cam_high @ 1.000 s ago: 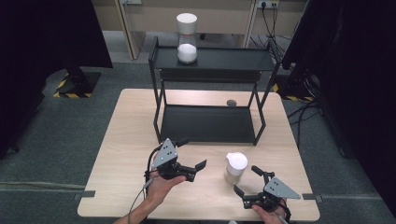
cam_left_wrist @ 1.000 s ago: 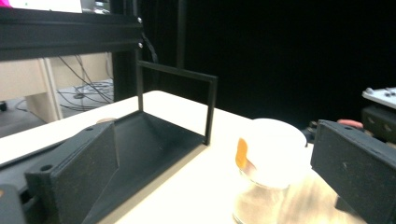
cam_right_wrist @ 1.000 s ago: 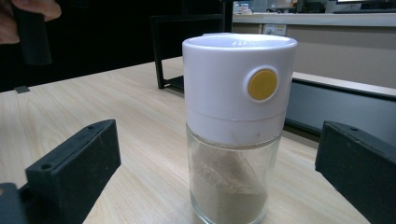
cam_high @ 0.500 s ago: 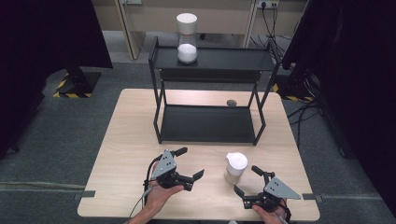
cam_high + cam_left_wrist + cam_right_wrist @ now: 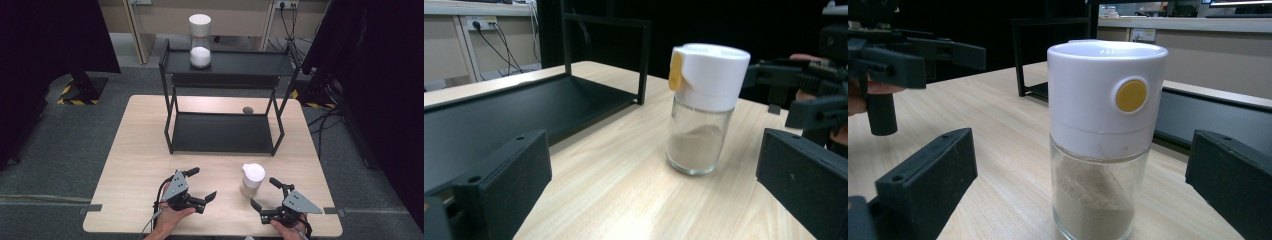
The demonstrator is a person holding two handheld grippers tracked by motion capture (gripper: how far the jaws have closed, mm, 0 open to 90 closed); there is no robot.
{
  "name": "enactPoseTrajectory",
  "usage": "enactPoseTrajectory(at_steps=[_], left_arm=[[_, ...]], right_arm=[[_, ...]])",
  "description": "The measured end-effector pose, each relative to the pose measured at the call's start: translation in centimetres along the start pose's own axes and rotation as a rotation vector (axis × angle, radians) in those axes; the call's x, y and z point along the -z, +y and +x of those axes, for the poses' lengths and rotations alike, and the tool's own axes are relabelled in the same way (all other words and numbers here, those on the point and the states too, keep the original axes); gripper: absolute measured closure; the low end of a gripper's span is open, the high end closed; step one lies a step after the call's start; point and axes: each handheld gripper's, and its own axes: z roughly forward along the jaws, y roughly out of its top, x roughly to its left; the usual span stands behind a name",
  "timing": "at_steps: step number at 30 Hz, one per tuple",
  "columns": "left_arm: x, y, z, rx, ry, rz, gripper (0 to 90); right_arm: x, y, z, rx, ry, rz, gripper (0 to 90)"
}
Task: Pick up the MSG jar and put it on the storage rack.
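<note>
**Near table edge: both grippers open around a spice jar**

On the front right of the light wood-grain table (image 5: 135, 165) stands a jar (image 5: 251, 180) — clear glass body, tall white plastic cap, upright. No brand, label or writing can be read on it. One round yellow button sits on the cap's side in the right gripper view; in the left gripper view the same button shows edge-on as a yellow tab. Pale tan powder fills roughly the lower half of the glass, heaped unevenly.

Right gripper (image 5: 266, 195): held low by a hand at the table's near edge, just beside the jar and pointing at it. Jaws wide apart; in its own view the jar stands between the two black jaws, touching neither.

Left gripper (image 5: 202, 184): held by a hand (image 5: 170, 220) coming in from the bottom, near the jar but apart from it, turned toward it. Jaws spread, holding nothing. A cable trails from it toward the table edge.

Jaw pads are matte black blocks with small holes; each gripper carries a grey three-cornered plate.

Behind — a black metal two-tier shelf (image 5: 225, 132), thin square legs, flat trays. A second jar (image 5: 200, 40) with white cap and white contents stands on its top tier. A small grey round object (image 5: 247, 109) lies on the table by the shelf's right rear leg.
</note>
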Motion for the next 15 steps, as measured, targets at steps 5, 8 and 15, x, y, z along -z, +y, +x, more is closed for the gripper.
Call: enactPoseTrajectory(at_steps=[5,8,15], left_arm=[[0.26,-0.65,-0.43,-0.033,0.007,-0.007,1.2],[0.35,-0.77,-0.47,-0.032,0.005,-0.008,1.3],[0.16,-1.07,-0.40,-0.023,0.003,-0.006,1.2]], right_arm=[[-0.02,0.02,0.03,0.003,0.003,0.001,0.5],[-0.02,0.01,0.01,0.004,0.003,0.001,0.5],[0.00,-0.01,0.00,0.002,0.004,0.000,0.5]])
